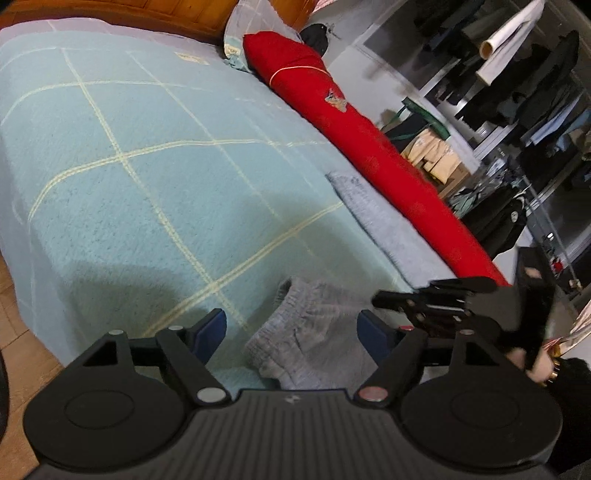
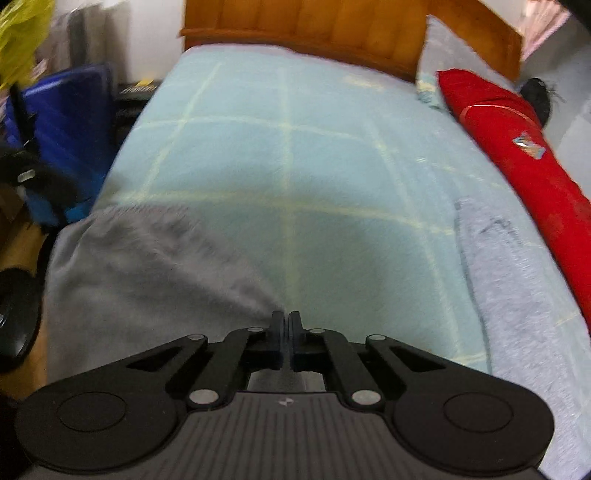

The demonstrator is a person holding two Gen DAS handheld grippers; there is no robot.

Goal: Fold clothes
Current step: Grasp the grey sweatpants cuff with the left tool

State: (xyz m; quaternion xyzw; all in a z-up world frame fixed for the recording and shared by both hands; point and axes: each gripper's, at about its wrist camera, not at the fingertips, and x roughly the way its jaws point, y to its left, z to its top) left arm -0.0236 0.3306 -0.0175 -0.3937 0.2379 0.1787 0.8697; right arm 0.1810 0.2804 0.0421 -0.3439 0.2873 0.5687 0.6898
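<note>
A grey knit garment (image 1: pixel 310 332) lies bunched at the near edge of the bed, on a pale blue checked blanket (image 1: pixel 147 166). My left gripper (image 1: pixel 291 325) is open, its blue pads on either side of the garment and not pressing it. In the right wrist view the same grey garment (image 2: pixel 140 266) tapers to a point at my right gripper (image 2: pixel 287 321), which is shut on its edge. Seen from the left wrist, the right gripper (image 1: pixel 384 300) sits just right of the garment, held by a hand (image 1: pixel 532 362). Another grey cloth (image 2: pixel 517 280) lies flat beside a red bolster (image 2: pixel 517 147).
A wooden headboard (image 2: pixel 332 33) and a pillow (image 2: pixel 443 55) close the far end of the bed. Hanging clothes (image 1: pixel 517 92) and a box of garments (image 1: pixel 436 155) fill the room to the right. A blue object (image 2: pixel 66 122) stands at the bed's left, over a wooden floor (image 1: pixel 18 314).
</note>
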